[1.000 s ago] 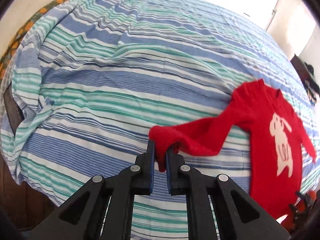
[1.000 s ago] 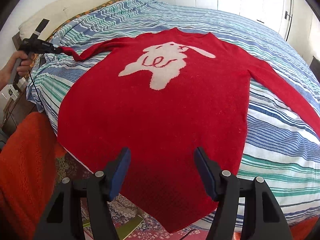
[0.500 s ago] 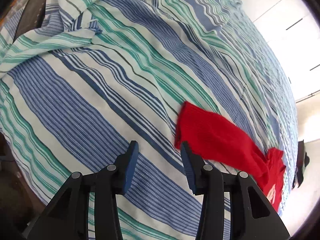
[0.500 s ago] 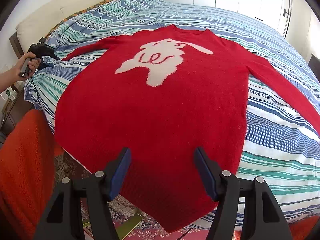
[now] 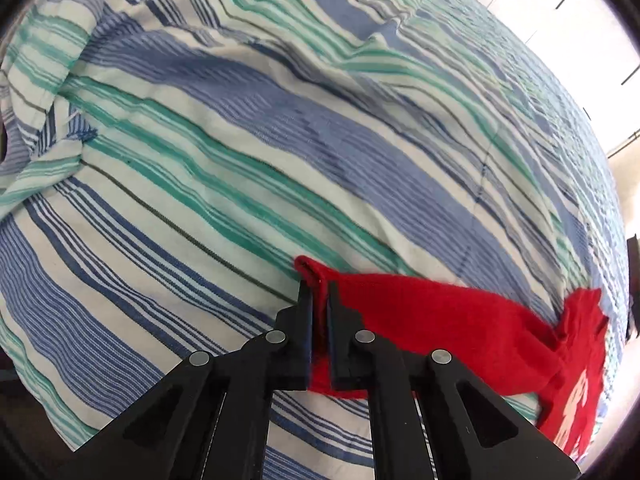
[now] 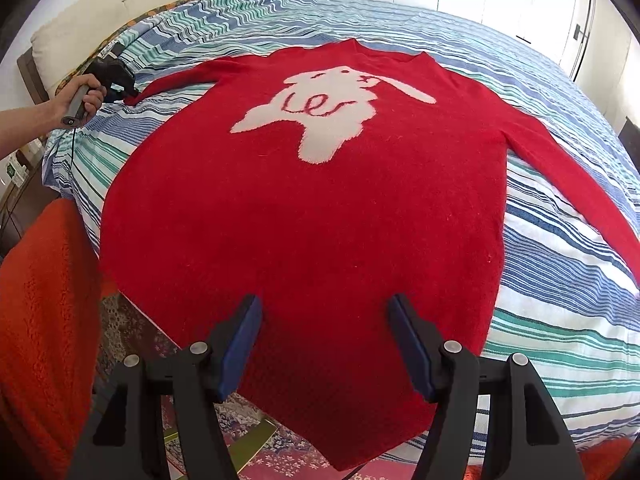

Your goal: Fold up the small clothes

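At the far left of the right wrist view, a person's hand (image 6: 82, 98) holds the left claw (image 6: 127, 96) at the cuff of the sweater's sleeve (image 6: 176, 80), near the left edge of the bed (image 6: 560, 320). In the left wrist view that left claw (image 5: 319, 292) has just been closing and its jaws now stand together, pinching the folded edge of the cuff (image 5: 316, 276) between the pads. From there the sleeve (image 5: 440, 320) runs rightward across the striped bedcover (image 5: 240, 140) to the body of the garment at the right edge of that view. The red sweater (image 6: 320, 220) lies face up and spread flat on the blue, green and white striped bedcover (image 6: 560, 264), with its neckline toward the far side of the bed and its hem hanging over the near edge. It is a fuzzy knit in bright red, and on the chest is a white animal figure (image 6: 328, 116) with long ears and a looping red line drawn across it. Its other sleeve (image 6: 568, 176) stretches out toward the right and lies flat on the cover. The right claw (image 6: 324, 344) hangs over the lower part of the sweater near the hem, its blue-padded jaws wide apart with nothing clamped between them. An orange blanket (image 6: 44, 300) shows below the bed at the left.
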### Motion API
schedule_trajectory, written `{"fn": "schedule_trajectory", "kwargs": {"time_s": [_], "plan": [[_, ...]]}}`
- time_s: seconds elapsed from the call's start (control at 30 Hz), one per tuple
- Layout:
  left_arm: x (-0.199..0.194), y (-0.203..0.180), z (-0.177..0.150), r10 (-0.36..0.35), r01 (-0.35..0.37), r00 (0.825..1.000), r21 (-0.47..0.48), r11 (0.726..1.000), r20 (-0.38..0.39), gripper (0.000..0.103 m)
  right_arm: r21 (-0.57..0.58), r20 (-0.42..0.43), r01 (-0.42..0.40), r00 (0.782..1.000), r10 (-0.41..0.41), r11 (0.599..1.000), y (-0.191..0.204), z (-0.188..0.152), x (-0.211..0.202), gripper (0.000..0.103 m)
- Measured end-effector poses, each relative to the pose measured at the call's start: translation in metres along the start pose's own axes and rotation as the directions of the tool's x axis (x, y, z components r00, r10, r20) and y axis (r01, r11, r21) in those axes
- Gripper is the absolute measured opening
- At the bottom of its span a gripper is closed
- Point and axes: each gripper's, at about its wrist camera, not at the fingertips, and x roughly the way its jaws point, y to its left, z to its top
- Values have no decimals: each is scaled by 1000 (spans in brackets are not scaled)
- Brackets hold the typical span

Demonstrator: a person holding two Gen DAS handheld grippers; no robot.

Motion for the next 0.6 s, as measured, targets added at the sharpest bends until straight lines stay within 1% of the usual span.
{"fn": "schedule_trajectory", "kwargs": {"time_s": [0.1,0.17,0.2,0.3,0.37,0.43,0.5,0.53,0.6], "plan": [[-42,-7,21,-55,57,993,-21,998,108,3,-1,-5,0,1000,0,1000,0,0,1,66],[-63,-7,37,-48,54,987,-33,998,151,3,-3,-9,1,1000,-1,1000,0,1,3,66],[-68,-5,42,-27,33,987,-34,999,158,3,-3,-10,1,1000,-1,1000,0,1,3,66],[-64,7,40,73,-67,990,-50,996,120,3,2,-10,1,1000,-1,1000,-1,2,4,67],[-52,19,28,123,-118,989,-56,991,85,3,8,-8,2,1000,-2,1000,-2,2,4,67],[-30,30,15,171,-169,985,-63,984,29,3,14,-9,1,1000,0,1000,-4,2,4,67],[-11,41,1,198,-200,980,-81,976,-35,3,13,-11,0,1000,0,1000,-4,1,4,67],[-6,45,-6,201,-206,978,-91,974,-55,3,12,-13,1,1000,0,1000,-4,1,4,67],[-5,47,-16,197,-201,979,-83,976,-50,3,16,-31,0,1000,0,1000,-5,6,-1,67]]}}
